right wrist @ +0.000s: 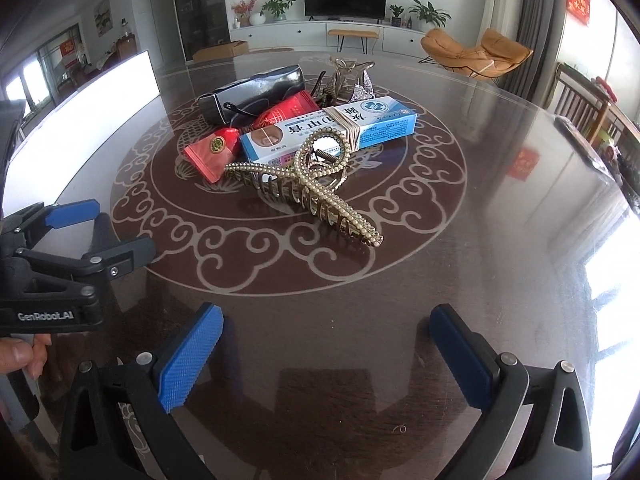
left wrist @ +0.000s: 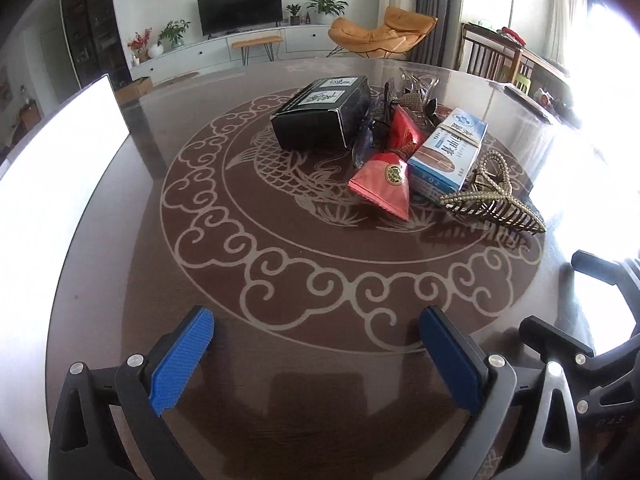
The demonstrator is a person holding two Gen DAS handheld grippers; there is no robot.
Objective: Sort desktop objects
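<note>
A heap lies at the middle of the round brown table (left wrist: 280,340). It holds a black box (left wrist: 320,114), red packets (left wrist: 384,184), a blue-white box with a rubber band (left wrist: 448,154), a gold beaded hair claw (left wrist: 492,200) and a second claw behind. The right wrist view shows the hair claw (right wrist: 312,188) nearest, then the blue-white box (right wrist: 332,132), red packets (right wrist: 212,152) and black box (right wrist: 256,92). My left gripper (left wrist: 316,332) is open and empty, short of the heap. My right gripper (right wrist: 328,332) is open and empty, also short of it.
A white panel (left wrist: 56,176) stands along the table's left edge. The right gripper's body (left wrist: 592,320) shows at the right of the left view. The left gripper (right wrist: 72,240) shows at the left of the right view. Chairs and a TV cabinet stand beyond.
</note>
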